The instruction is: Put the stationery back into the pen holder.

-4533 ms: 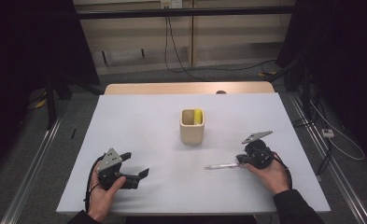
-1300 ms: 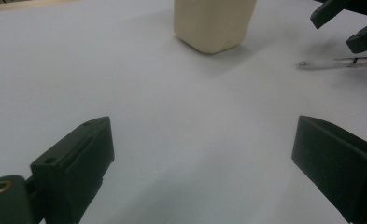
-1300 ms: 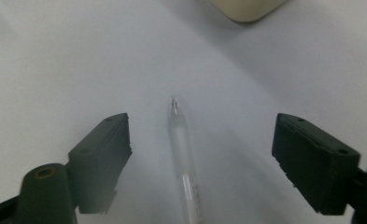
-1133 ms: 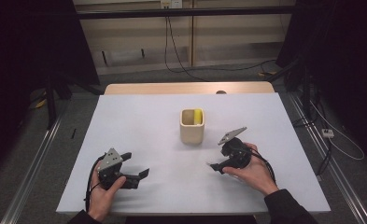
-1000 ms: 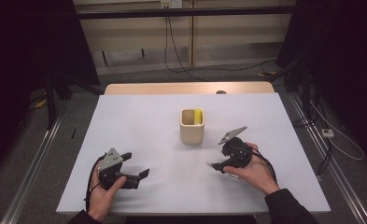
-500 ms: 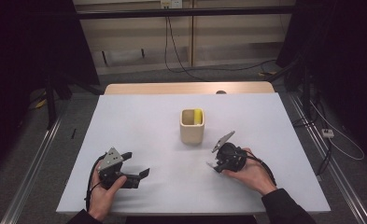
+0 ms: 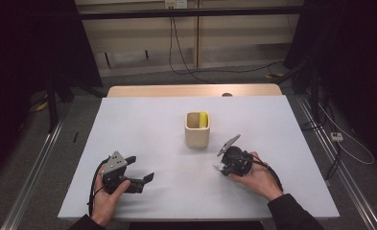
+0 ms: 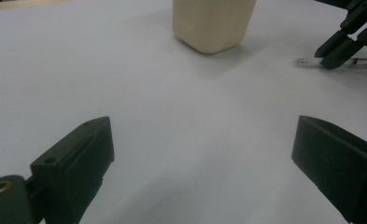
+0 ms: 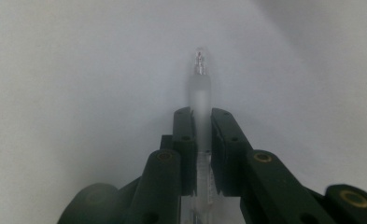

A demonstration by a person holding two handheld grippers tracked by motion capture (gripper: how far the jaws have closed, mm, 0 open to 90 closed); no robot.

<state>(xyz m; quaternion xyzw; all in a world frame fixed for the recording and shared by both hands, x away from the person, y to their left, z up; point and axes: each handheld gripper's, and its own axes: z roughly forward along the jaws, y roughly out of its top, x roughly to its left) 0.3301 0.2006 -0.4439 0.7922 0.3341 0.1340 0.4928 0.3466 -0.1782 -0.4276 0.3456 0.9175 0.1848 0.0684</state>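
The right gripper [image 9: 201,122] has its 2 jaws pressed narrow against a clear pen [image 9: 200,88], which runs between them with its tip sticking out past the jaw ends, over the white table [image 9: 69,70]. In the left gripper view the same pen [image 8: 307,61] shows at the far right, its clear tip pointing left, low over the table or touching it, with the right gripper [image 8: 333,53] clamped on it. In the high view the right gripper [image 7: 227,165] sits in the person's right hand [image 7: 255,177], near the right side of the table [image 7: 143,129] and just near and right of the cup [image 7: 197,129].

The left gripper [image 8: 204,163] has its 2 jaws spread wide with bare table between them. In the high view it [image 7: 145,179] rests in the left hand [image 7: 107,196] at the near left, pointing right, well apart from the cup.

The cream cup [image 8: 212,21] stands upright near the middle of the table, with something yellow [image 7: 203,120] inside it on the right.
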